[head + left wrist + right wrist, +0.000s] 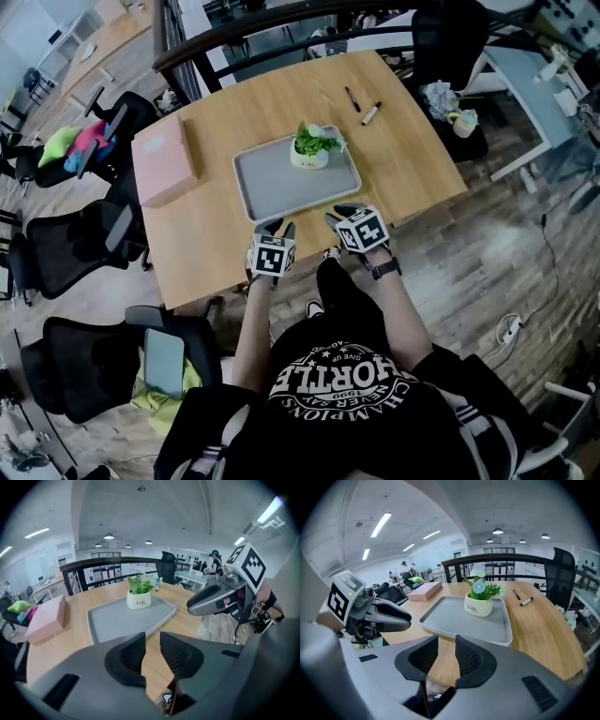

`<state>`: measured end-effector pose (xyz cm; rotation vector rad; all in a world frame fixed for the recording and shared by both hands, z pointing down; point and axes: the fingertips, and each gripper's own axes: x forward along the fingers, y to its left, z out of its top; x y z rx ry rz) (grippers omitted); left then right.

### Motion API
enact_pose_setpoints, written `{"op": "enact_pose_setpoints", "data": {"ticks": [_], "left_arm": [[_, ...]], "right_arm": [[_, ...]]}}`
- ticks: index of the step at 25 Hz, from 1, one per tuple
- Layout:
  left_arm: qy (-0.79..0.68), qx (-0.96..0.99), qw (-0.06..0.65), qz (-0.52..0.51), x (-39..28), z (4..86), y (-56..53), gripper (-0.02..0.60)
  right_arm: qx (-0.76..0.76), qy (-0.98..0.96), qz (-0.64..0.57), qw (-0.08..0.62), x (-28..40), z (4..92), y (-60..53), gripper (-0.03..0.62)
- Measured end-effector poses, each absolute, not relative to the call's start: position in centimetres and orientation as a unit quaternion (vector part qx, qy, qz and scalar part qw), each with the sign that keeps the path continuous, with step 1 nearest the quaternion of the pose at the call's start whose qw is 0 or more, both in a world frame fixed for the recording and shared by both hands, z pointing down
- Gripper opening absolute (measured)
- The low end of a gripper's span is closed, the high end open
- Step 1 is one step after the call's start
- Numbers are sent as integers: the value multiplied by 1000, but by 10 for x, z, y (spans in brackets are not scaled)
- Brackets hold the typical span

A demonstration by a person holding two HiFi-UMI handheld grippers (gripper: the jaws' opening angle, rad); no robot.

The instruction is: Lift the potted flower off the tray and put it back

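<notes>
Potted flower [310,148] stands upright at the far end of the grey tray [281,192], well ahead of both grippers and untouched. Left gripper [152,638] and right gripper [446,640] hang side by side over the near edge of the table [412,159], just short of the tray — jaws of each narrowly apart, nothing between them.

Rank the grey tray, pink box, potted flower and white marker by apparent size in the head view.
1. grey tray
2. pink box
3. potted flower
4. white marker
All sit on the same table at a similar distance from the camera, so the order looks safe.
</notes>
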<state>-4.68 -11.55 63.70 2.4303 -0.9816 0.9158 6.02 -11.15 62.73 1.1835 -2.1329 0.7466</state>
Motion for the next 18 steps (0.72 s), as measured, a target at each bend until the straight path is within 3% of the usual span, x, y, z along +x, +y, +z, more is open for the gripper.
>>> {"op": "enact_pose_setpoints", "data": {"ticks": [10,18], "left_arm": [[-349,877,178,279,-19,610,-63,42],[-410,871,158,221,24,562,-68,32]], "right_arm": [[458,-813,261,249,84,595,-72,20],[460,-830,226,221,133,555,-64,18]]}}
